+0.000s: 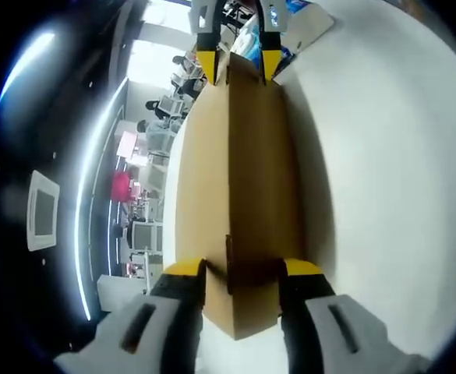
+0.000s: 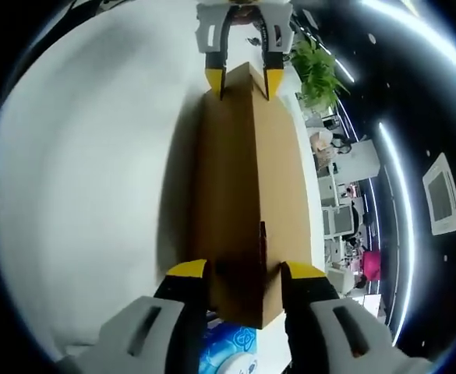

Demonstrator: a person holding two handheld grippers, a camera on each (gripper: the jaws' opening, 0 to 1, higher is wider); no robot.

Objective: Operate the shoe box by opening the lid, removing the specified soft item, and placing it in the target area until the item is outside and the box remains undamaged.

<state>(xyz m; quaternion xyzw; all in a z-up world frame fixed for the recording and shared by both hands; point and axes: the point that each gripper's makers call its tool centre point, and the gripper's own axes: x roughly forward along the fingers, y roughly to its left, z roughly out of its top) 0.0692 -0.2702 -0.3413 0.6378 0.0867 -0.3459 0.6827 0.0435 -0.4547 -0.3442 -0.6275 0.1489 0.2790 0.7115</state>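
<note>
I found one shoe box (image 1: 247, 187) clamped endwise between left gripper (image 1: 243, 273) and right gripper (image 2: 239, 274); bare white surface (image 1: 391, 171) lay alongside.

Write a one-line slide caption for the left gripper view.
Left gripper and right gripper clamp opposite ends of the brown cardboard shoe box above the white table.

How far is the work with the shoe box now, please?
Done: nothing visible yet; the shoe box looks closed. In hand: the left gripper and the right gripper each clamp one end of the box above the white table. Left: open the lid, remove the soft item, place it.
</note>
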